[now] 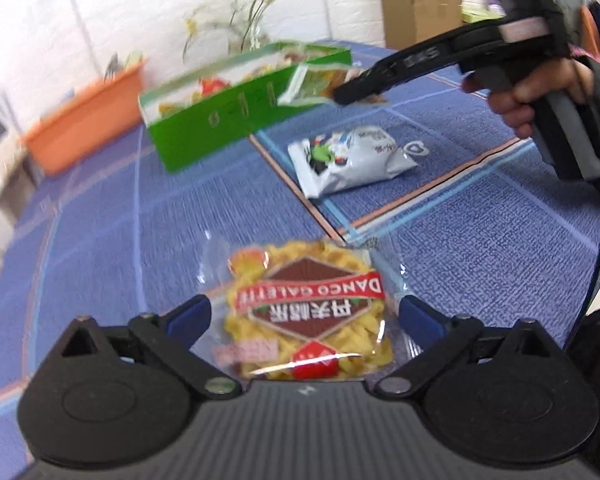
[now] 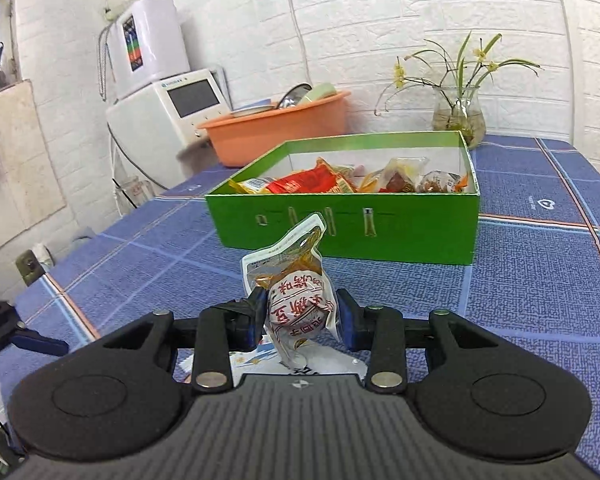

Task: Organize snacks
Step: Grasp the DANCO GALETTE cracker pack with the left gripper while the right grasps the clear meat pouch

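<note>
Presently a small pouch (image 2: pixel 298 300) is clenched between the pads of the right gripper (image 2: pixel 300 320), held upright at lower centre of the right view, with the green box (image 2: pixel 340 232) standing ahead at mid frame, open-topped and already holding several snacks. In the left view the left gripper (image 1: pixel 304 320) is spread wide, its jaws either side of a waffle pack (image 1: pixel 308 320) lying on the blue cloth (image 1: pixel 100 240) at lower centre, nothing gripped; a white bag (image 1: pixel 352 164) lies beyond it, right of centre. The step in hand is judged to be carrying the pouch to the box. It would best be lifted above the near wall before release, and let go over the emptier right half. Open cloth is seen between gripper and box; the vase (image 2: pixel 458 116) behind the far right corner should be kept clear
</note>
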`<state>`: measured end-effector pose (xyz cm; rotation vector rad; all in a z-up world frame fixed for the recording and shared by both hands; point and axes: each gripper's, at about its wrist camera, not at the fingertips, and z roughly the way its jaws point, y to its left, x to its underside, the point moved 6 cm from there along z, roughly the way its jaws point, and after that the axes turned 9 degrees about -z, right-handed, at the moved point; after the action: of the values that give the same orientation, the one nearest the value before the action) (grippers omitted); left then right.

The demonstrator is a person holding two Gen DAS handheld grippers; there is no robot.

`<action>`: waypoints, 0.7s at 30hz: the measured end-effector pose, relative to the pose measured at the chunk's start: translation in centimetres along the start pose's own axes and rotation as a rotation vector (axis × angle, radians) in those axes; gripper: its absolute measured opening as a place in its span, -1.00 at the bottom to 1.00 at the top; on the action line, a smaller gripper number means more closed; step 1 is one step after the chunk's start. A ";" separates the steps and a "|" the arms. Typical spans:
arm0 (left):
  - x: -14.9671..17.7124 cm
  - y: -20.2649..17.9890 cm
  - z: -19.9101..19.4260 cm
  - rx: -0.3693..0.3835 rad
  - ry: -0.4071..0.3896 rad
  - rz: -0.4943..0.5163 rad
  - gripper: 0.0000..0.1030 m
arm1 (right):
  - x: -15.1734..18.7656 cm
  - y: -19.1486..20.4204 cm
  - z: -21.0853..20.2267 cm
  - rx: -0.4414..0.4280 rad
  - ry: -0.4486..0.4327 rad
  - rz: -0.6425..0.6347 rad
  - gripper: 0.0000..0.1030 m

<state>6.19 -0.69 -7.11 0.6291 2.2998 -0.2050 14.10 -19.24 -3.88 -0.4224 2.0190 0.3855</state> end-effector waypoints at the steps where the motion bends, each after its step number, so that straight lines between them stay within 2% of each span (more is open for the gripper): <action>1: 0.0 -0.1 0.3 0.004 -0.007 -0.003 0.97 | 0.0 0.2 -0.1 -0.010 -0.006 0.003 0.27; 5: -0.5 -0.6 1.0 -0.008 -0.006 0.049 0.98 | 0.2 0.5 -0.6 -0.038 -0.012 0.028 0.27; 12: -0.5 -0.4 1.3 0.048 -0.017 0.113 0.99 | 0.7 0.0 -1.7 -0.017 -0.032 0.066 0.27; 21: -0.6 -0.5 2.0 0.032 -0.029 0.042 0.97 | 1.0 0.5 -2.0 -0.054 -0.041 0.107 0.27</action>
<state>7.58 -2.01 -8.14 0.6859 2.2572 -0.2297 11.88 -19.86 -3.78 -0.3372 2.0004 0.5115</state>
